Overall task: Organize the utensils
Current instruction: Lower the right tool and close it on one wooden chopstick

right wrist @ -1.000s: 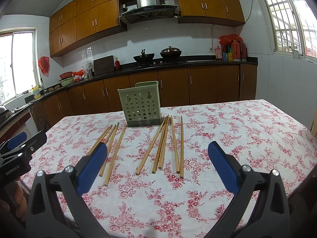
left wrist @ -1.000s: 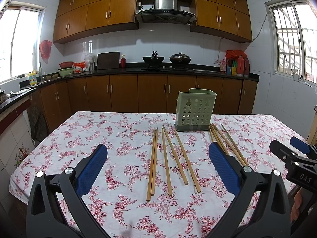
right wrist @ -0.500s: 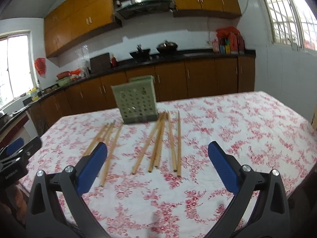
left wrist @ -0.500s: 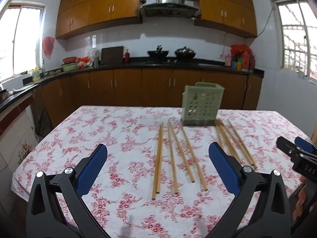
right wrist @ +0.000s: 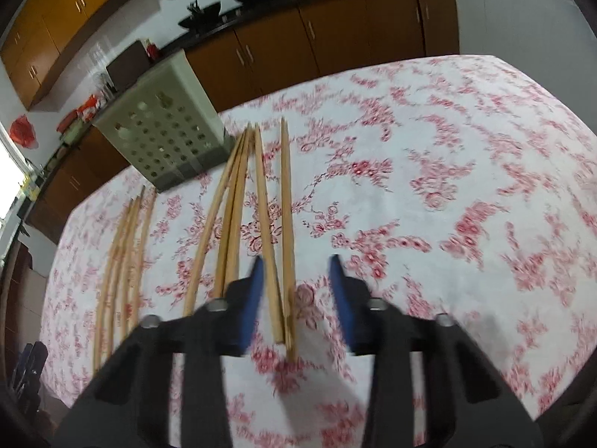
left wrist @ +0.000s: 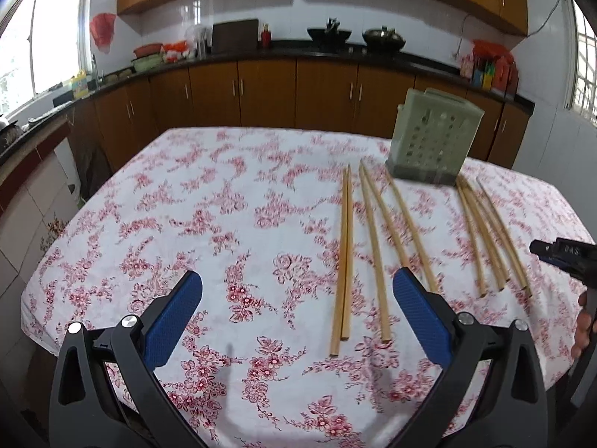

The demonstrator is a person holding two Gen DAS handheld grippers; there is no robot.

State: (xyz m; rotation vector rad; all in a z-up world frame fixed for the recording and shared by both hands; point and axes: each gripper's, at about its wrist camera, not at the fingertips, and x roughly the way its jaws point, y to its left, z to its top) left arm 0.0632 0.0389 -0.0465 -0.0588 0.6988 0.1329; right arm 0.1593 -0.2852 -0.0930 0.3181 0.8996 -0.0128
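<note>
Right hand-held gripper point(right wrist: 296, 295) dropped onto chopsticks

Now low over table point(right wrist: 466, 194), jaws narrowed w/ two rightmost chopsticks point(right wrist: 278, 246) between pads; left hand-held gripper point(left wrist: 298, 315) tilted down, nearer the chopsticks.

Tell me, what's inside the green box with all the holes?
I can't tell. The green box stands upright on the flowery tablecloth, and both cameras see only its outside walls. Nothing sticks out of the top. All the chopsticks lie on the cloth beside it.
</note>
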